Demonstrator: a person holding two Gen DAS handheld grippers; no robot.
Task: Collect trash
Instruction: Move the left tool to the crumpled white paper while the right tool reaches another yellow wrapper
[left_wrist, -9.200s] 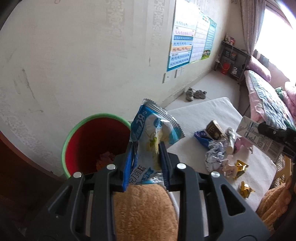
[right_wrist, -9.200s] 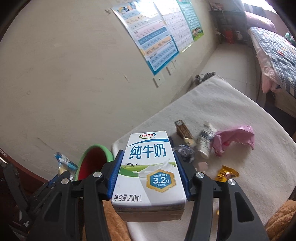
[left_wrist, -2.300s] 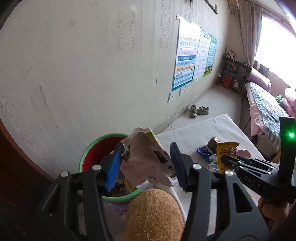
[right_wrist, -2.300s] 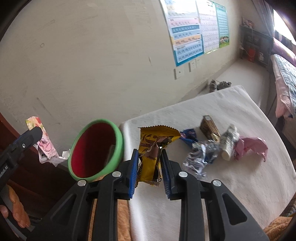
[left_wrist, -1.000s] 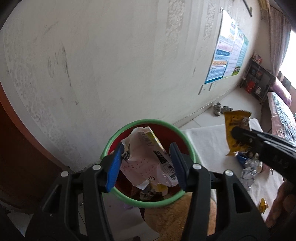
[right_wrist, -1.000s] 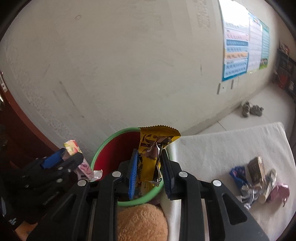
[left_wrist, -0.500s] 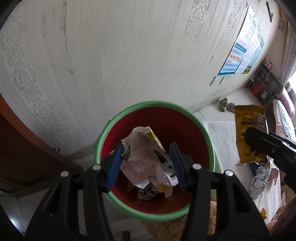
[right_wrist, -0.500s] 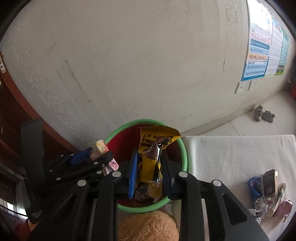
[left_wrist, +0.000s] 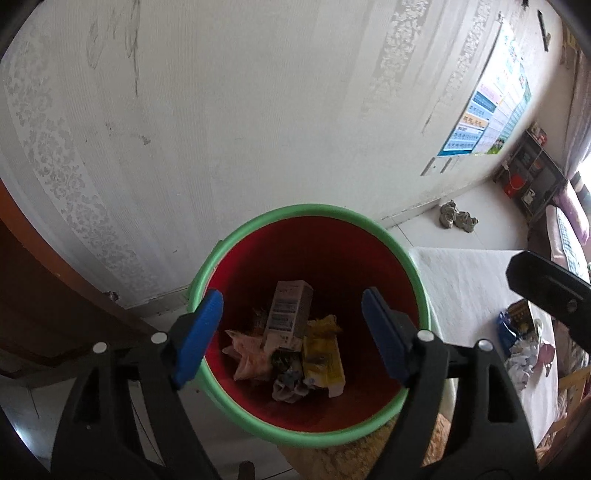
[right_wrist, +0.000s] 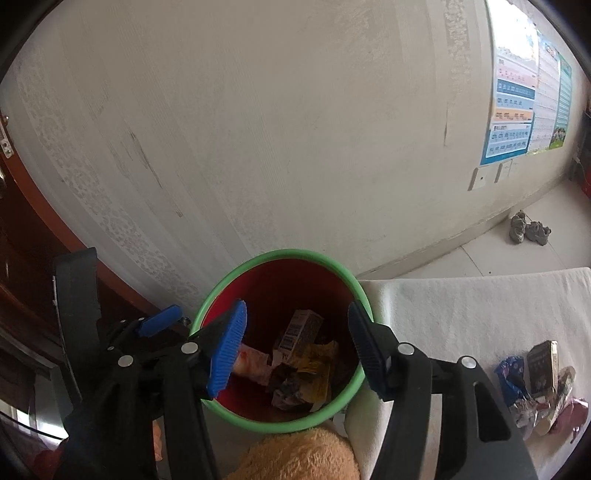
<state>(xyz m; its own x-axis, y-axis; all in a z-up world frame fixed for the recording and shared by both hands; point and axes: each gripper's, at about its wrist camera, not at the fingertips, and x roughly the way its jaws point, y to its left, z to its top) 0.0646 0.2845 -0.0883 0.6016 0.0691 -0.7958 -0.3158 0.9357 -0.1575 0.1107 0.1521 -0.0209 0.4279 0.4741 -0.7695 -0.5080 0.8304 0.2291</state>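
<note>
Both grippers hang over the bin (left_wrist: 417, 280), a red bucket with a green rim that stands on the floor against the wall, just off the near end of the white-covered bed (right_wrist: 480, 306). The left gripper (left_wrist: 291, 332) has its blue-padded jaws spread and opening, with nothing between them; through the gap the bin's contents show. The right gripper (right_wrist: 295, 347) is likewise opening over the bin, jaws apart and empty.

Inside the bin lies the trash already collected: a small carton (left_wrist: 290, 314) leaning upright, a yellow wrapper (left_wrist: 323, 350) beside it, a pink wrapper (left_wrist: 247, 354) to the other side, and some crumpled foil below them. By the look of it this drop is complete for both hands.

What is left sits on the bed towards its far right edge: a small heap of trash (right_wrist: 532, 384) with a blue wrapper, a brown box, crumpled silver foil and something pink, all close together. I judge the job well past halfway, with a couple more trips to that heap needed. A plush orange thing (right_wrist: 303, 458) sits below the bin's near rim; it does not look like trash.
</note>
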